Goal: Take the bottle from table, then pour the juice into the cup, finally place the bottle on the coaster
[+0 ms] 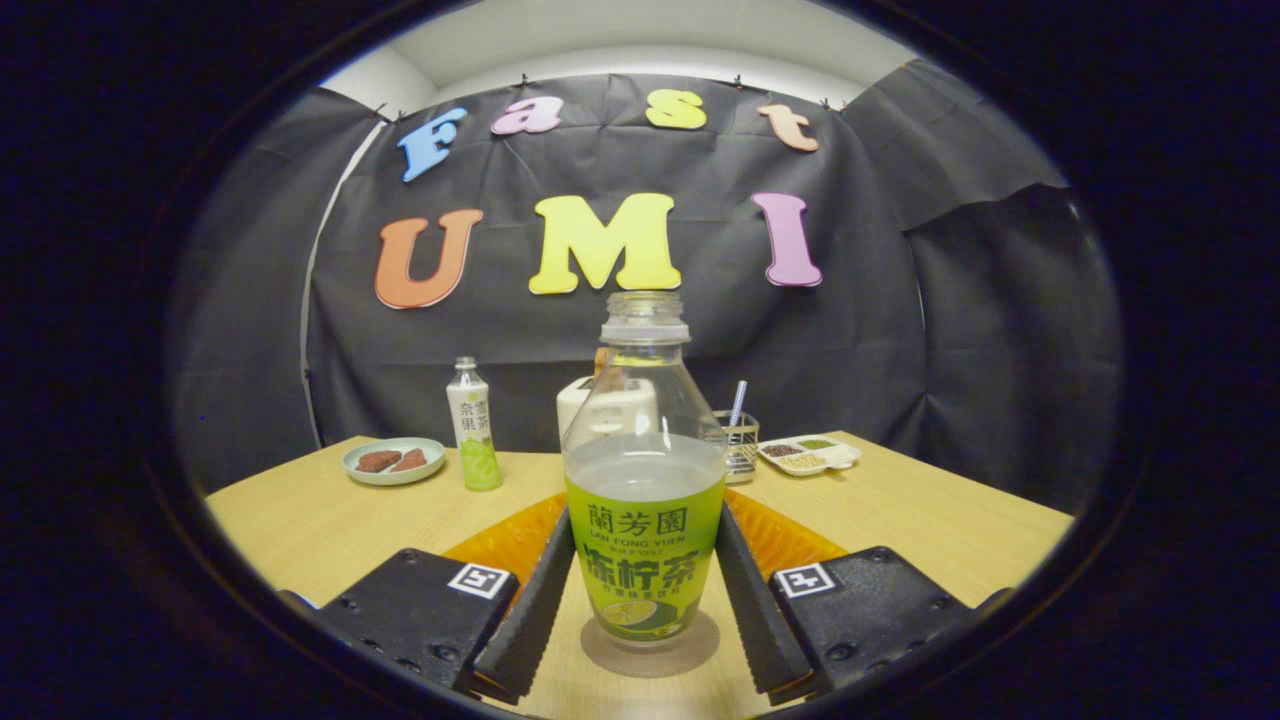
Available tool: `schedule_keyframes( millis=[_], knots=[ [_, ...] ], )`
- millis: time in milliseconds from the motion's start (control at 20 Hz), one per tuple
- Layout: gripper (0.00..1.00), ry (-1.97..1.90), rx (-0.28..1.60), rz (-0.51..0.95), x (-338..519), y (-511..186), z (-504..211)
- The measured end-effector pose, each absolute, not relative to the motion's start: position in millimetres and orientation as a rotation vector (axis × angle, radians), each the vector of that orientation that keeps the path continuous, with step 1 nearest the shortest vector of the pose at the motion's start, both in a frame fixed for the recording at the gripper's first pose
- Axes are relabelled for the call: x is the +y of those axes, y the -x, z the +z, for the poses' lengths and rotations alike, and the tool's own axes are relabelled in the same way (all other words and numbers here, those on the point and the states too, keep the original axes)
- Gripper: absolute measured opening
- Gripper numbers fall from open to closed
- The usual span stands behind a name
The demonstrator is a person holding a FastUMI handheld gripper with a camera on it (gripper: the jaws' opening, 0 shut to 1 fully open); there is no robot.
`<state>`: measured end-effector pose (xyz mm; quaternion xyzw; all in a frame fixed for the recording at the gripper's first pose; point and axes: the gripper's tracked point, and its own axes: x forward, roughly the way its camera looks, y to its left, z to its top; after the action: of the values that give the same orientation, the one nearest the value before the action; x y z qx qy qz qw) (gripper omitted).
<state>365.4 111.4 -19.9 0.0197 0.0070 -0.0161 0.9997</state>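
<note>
Your gripper (643, 585) brackets the uncapped juice bottle (643, 480), fingers touching its green label, upright on a round coaster (650, 650) on the wooden table (300, 520), with a smaller capped bottle (473, 427), a plate (393, 460) and a divided snack tray (808, 454) well beyond.

One gripper (645, 590), its two fingers (530, 610) standing at either side of the nearer bottle. Two bottles: one uncapped bottle (643, 480) between the fingers, one capped small bottle (472, 425) farther back. One round plate (393, 461) bearing two brown pieces. One divided tray (810, 455) with three fillings. One wire holder (738, 440) with one straw (737, 402). One orange mat (520, 535). One table (900, 520).
</note>
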Motion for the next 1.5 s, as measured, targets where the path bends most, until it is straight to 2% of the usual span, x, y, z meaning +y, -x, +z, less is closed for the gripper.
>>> schedule_keyframes(
  millis=[300, 550, 800, 1050, 1500],
  knots=[
    [0.83, -0.029, 0.061, -0.030, 117.2, -371.4, -50.9],
    [0.83, -0.047, 0.056, -0.021, 114.9, -373.0, -49.4],
    [1.00, -0.050, 0.033, -0.013, 120.1, -361.0, -35.6],
    [1.00, -0.035, 0.029, -0.021, 124.9, -327.4, -16.4],
    [1.00, -0.003, 0.072, -0.003, 131.1, -221.5, 12.0]
  ],
)
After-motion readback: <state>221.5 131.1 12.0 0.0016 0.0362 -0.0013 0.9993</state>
